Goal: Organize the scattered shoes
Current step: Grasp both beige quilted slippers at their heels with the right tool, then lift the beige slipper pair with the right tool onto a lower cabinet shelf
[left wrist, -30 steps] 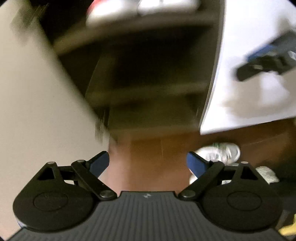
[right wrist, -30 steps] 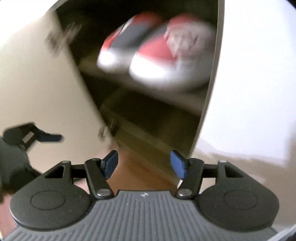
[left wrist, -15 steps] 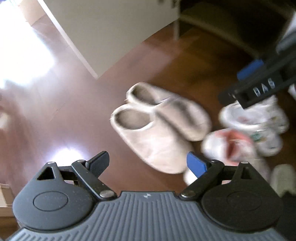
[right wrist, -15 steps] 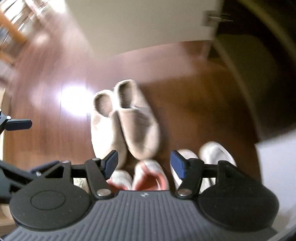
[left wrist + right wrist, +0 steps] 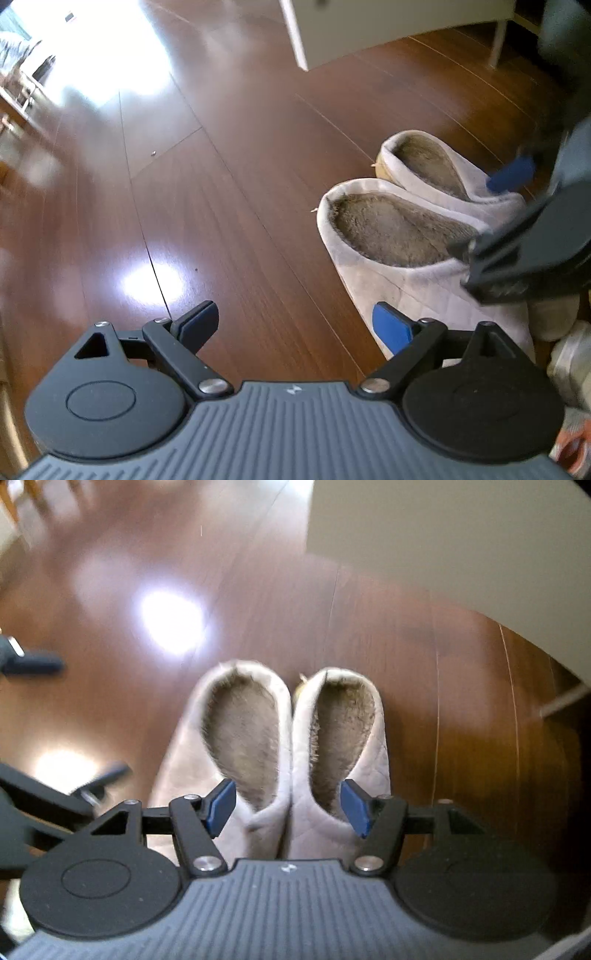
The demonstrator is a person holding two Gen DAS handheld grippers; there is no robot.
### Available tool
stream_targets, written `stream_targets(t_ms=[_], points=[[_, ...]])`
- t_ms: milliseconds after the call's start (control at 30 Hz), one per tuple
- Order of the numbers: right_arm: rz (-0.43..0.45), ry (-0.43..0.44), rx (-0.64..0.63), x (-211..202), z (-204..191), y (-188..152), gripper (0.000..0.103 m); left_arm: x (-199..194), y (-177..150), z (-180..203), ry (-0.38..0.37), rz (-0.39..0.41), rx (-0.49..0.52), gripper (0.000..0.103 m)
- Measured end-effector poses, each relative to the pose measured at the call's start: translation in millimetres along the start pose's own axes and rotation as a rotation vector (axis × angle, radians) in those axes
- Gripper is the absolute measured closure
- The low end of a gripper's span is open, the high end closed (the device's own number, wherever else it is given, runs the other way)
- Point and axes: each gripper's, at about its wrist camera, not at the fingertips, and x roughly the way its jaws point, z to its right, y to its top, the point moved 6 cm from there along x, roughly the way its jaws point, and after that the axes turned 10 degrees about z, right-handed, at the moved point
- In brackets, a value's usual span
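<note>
Fingers of the right gripper (image 5: 288,806), blue-padded, are hanging over a pair of slippers with a gap between them; the jaws have just been closing, and the pads are not pressing on anything. The inner walls of both slippers are lying between the two pads, below them. Fingers of the left gripper (image 5: 295,326) are standing spread wide over the wooden floor (image 5: 221,184), with nothing between them.

Item 1: left slipper (image 5: 236,746). Pale grey quilted cloth outside, brownish-grey fuzzy lining inside, open at the heel, rim worn and slightly soiled. It is lying flat on the floor, its heel pointing away from the right fingers, its closed toe end running under them.

Item 2: right slipper (image 5: 343,738). Same cloth and lining, touching its mate along the inner side, parallel to it, toe end also under the right fingers. A small yellowish scrap is showing between the two heels.

In the left wrist view the same pair is lying to the right of the left fingers, the nearer slipper just beside the right-hand blue pad (image 5: 391,328); the right gripper is showing dark and blurred above the slippers' toe ends.

Item 3: other shoes (image 5: 569,354). Pale, partly cut off at the right edge beyond the left fingers, one with an orange-red patch; too little is showing to tell their kind.

Both slippers are empty inside.
</note>
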Motion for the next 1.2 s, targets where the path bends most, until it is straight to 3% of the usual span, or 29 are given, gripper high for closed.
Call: stream_targets(t_ms=[100, 167, 233, 333, 433, 633, 800, 933, 967, 1067, 1200], points=[[-0.062, -0.001, 0.003, 17.3, -9.6, -4.0, 0.064, -1.9, -6.7, -0.9, -0.008, -0.005, 0.0, 0.011], [-0.08, -0.001, -0.027, 22.6, -21.3, -1.9, 0.078, -8.4, -14.0, -1.1, -0.01, -0.03, 0.006, 0.011], [-0.084, 0.0, -0.035, 21.5, -28.9, 0.4, 0.082, -16.1, -18.9, -1.0, -0.013, -0.049, 0.01, 0.011], [-0.059, 0.05, 0.261, -4.1, -6.8, 7.7, 0.085, -39.0, -20.0, -0.8, -0.014, -0.058, 0.017, 0.011], [-0.011, 0.062, 0.458, -38.4, 13.6, 12.7, 0.085, -68.4, -15.0, -1.9, -0.007, -0.057, 0.033, 0.011], [0.111, 0.005, 0.95, -159.1, 80.6, 12.7, 0.085, -155.5, 13.5, 1.4, -0.031, 0.005, 0.08, 0.011], [0.283, -0.154, 1.223, -312.5, 139.7, -0.8, 0.085, -219.4, 54.7, 34.5, -0.132, 0.096, 0.19, 0.011], [0.371, -0.332, 1.282, -400.9, 170.1, -12.0, 0.085, -255.4, 99.7, 80.5, -0.266, 0.196, 0.27, 0.01], [0.39, -0.411, 1.294, -426.0, 182.9, -19.0, 0.084, -259.5, 108.9, 91.1, -0.295, 0.214, 0.282, 0.01], [0.394, -0.555, 1.342, -445.1, 216.4, -38.1, 0.084, -262.0, 139.7, 131.7, -0.401, 0.277, 0.332, 0.01], [0.395, -0.667, 1.431, -430.5, 267.8, -62.4, 0.084, -242.7, 171.2, 197.9, -0.541, 0.361, 0.441, 0.01]])
